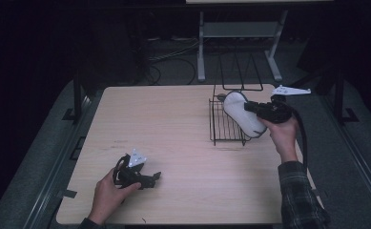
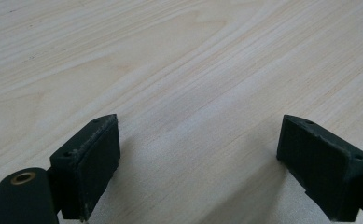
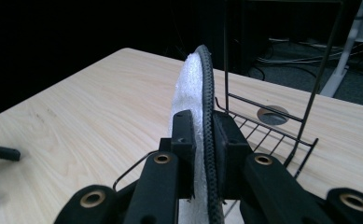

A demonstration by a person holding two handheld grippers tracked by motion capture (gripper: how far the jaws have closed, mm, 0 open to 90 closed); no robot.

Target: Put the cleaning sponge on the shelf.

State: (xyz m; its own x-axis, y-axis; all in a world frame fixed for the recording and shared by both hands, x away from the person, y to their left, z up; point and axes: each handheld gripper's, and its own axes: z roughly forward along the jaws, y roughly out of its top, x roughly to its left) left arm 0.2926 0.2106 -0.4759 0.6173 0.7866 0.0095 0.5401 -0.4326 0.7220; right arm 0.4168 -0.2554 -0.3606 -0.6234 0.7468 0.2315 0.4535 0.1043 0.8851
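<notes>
At the counter's (image 1: 173, 143) far right corner, the right gripper (image 1: 255, 108) has its jaws clamped on the rim of a white, dark-edged oval object (image 1: 242, 114), possibly a slipper, held on edge over the wire rack (image 1: 223, 125), long axis slanting toward the person. Well apart, the left gripper (image 1: 149, 178) rests with jaws spread wide on nothing.

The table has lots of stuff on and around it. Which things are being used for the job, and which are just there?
Being used:
- white plate, edge pinched in the right gripper
- black wire rack, plate held over it

Just there:
- left gripper, open, low over bare table
- cables on the floor
- metal frame legs behind the table
</notes>
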